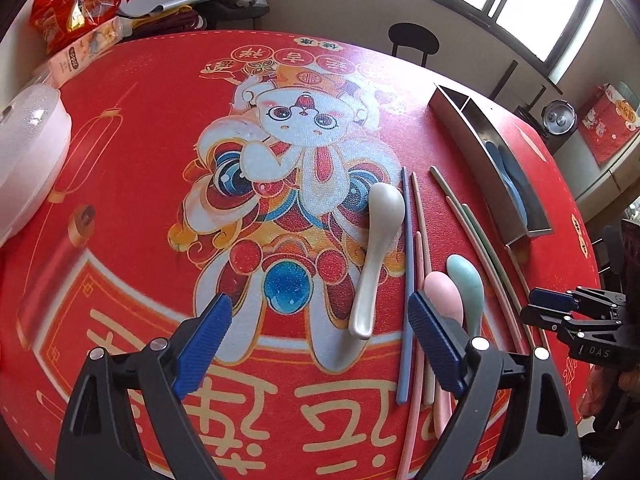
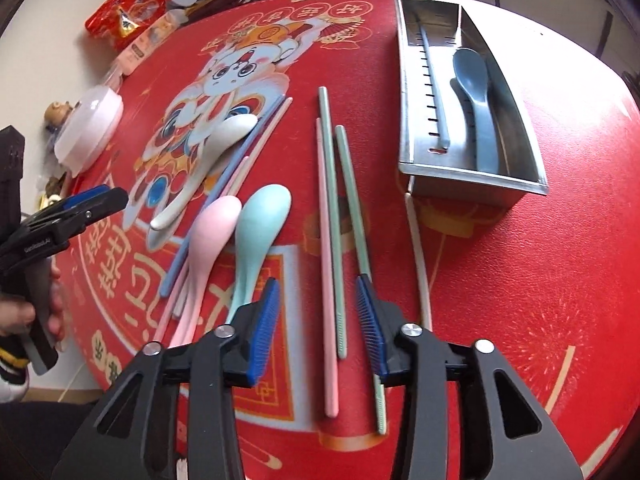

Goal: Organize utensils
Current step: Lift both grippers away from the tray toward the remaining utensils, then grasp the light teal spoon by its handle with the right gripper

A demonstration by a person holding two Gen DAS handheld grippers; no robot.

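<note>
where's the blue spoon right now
In the right wrist view the blue spoon lies inside the metal tray at upper right, in its right-hand compartment, beside a blue chopstick in the slotted compartment.

Pastel spoons (image 2: 256, 232) and chopsticks (image 2: 330, 216) lie flat beside a steel tray (image 2: 472, 176).

**Matt plastic on a grainy red cover**

The counter (image 2: 520, 280) wears a printed red mat with a fine pebbled grain. The tray (image 2: 472, 178) is brushed metal, dully reflective. Spoons, like the white spoon (image 1: 380, 248), look smooth, satin plastic; the green chopsticks (image 2: 332, 200) matt. Ribbed blue pads (image 2: 264, 332) line the hand-held gripper.
</note>
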